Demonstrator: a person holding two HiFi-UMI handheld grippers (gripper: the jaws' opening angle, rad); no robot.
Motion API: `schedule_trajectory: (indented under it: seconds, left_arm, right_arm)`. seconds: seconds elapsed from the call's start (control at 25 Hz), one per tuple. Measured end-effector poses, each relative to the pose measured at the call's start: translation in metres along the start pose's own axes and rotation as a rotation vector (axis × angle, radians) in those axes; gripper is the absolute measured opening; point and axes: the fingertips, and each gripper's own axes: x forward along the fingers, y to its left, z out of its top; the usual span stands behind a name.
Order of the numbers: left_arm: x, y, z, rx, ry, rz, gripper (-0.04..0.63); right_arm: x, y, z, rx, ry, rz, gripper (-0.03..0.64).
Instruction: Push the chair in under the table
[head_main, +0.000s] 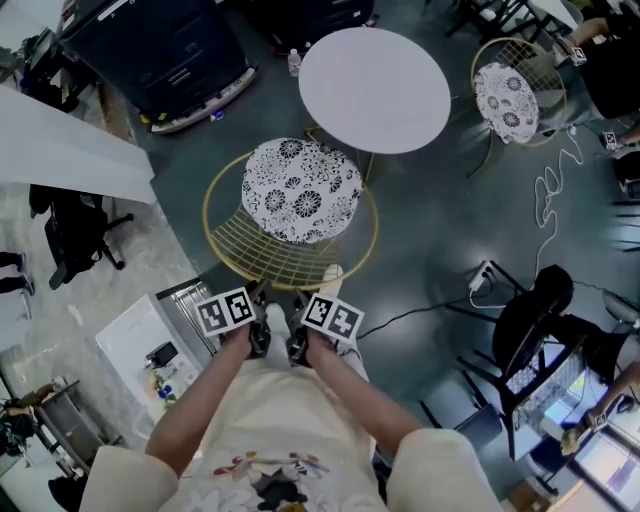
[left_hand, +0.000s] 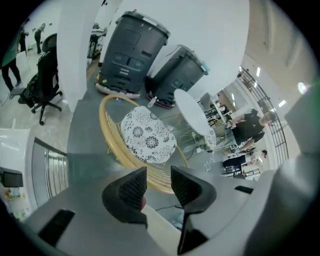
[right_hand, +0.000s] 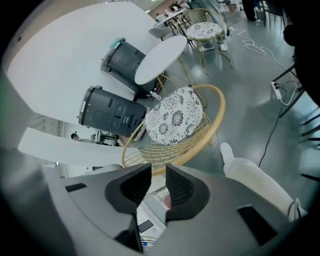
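Note:
A gold wire chair (head_main: 262, 255) with a black-and-white patterned cushion (head_main: 300, 190) stands in the middle of the head view, beside the near left edge of a round white table (head_main: 375, 88). My left gripper (head_main: 258, 318) and right gripper (head_main: 300, 322) sit side by side just short of the chair's near rim. In the left gripper view the left gripper (left_hand: 159, 180) is open, the chair rim (left_hand: 155, 181) showing beyond its tips. The right gripper (right_hand: 158, 177) is open by a narrow gap, with the gold rim (right_hand: 192, 150) close ahead. Nothing lies between either pair of jaws.
Dark grey bins (head_main: 170, 50) stand behind the chair at the upper left. A white cabinet (head_main: 150, 350) is at my left. A second patterned chair (head_main: 515, 95) is beyond the table. A power strip (head_main: 483, 278) with cables and a black chair (head_main: 530, 320) are at the right.

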Motion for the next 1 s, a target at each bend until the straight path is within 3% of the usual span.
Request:
schedule_trajectory:
  seconds: [0.24,0.52,0.76,1.0]
  left_arm:
    - [-0.038,-0.046,0.031,0.162,-0.134,-0.072,0.149]
    - [-0.088,-0.099,0.054,0.350,-0.265,-0.159,0.149]
    - [-0.130,-0.136,0.063,0.458,-0.340,-0.228,0.139]
    - [-0.178,-0.168,0.064,0.559,-0.426,-0.306,0.118]
  right_arm:
    - [-0.030,0.033,0.020,-0.185,-0.115,0.061,0.092]
    - [-0.083,0.087,0.054,-0.497,-0.323,0.114,0.092]
    - [-0.151,0.150,0.070,-0.808,-0.556,0.148,0.092]
    - [-0.202,0.197,0.058,-0.987,-0.708,0.199,0.092]
